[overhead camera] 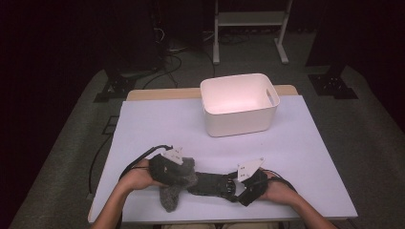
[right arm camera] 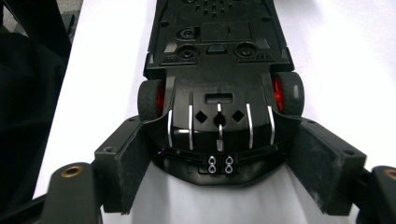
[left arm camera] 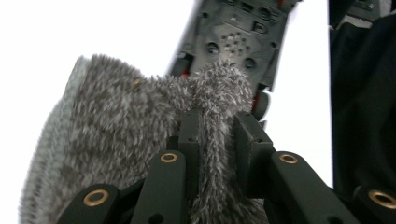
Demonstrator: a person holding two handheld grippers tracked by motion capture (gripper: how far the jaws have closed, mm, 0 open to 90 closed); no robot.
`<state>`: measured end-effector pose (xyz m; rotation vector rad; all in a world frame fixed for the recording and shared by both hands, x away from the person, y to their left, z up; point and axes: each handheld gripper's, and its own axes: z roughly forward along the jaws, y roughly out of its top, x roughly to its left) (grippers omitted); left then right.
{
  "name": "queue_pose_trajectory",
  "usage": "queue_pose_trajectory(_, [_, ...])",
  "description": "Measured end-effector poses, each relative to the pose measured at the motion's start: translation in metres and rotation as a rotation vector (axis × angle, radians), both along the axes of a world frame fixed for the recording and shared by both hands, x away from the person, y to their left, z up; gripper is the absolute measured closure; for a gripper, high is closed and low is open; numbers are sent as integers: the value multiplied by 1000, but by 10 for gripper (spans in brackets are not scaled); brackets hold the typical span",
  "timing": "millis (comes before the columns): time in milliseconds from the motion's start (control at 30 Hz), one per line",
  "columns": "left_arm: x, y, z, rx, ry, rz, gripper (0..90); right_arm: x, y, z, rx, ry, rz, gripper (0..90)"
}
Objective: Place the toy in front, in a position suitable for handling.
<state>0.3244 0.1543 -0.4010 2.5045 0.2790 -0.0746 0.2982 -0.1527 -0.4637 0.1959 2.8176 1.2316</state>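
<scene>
A black toy car (overhead camera: 210, 183) lies upside down near the table's front edge, its underside (right arm camera: 217, 60) and red-hubbed wheels showing. My right gripper (overhead camera: 230, 187) holds one end of it, with a pad pressed on each side of the bumper (right arm camera: 219, 151). My left gripper (overhead camera: 187, 174) is shut on a grey fluffy cloth (overhead camera: 174, 186). In the left gripper view the cloth (left arm camera: 116, 126) bunches up between the jaws (left arm camera: 217, 128) and its tuft touches the near end of the car (left arm camera: 238, 32).
A white plastic bin (overhead camera: 239, 125) with cut-out handles stands at the back middle of the pale table (overhead camera: 157, 124). Both forearms come in over the front edge. Cables trail from the grippers, and a white stand is on the floor behind.
</scene>
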Motion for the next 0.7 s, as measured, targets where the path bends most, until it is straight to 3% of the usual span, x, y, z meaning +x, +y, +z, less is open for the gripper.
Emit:
queue_pose_trajectory(133, [6, -4, -1, -11, 8, 4, 746, 0, 0, 0, -2, 0, 0, 234])
queue_pose_trajectory(300, [6, -20, 3, -15, 2, -37, 746, 0, 1, 0, -4, -2, 2, 233])
queue_pose_trajectory(500, [0, -76, 3, 6, -1, -166, 746, 0, 1, 0, -5, -2, 3, 233])
queue_pose_trajectory(700, [-2, -112, 4, 18, -16, -235, 746, 0, 0, 0, 0, 3, 1, 233])
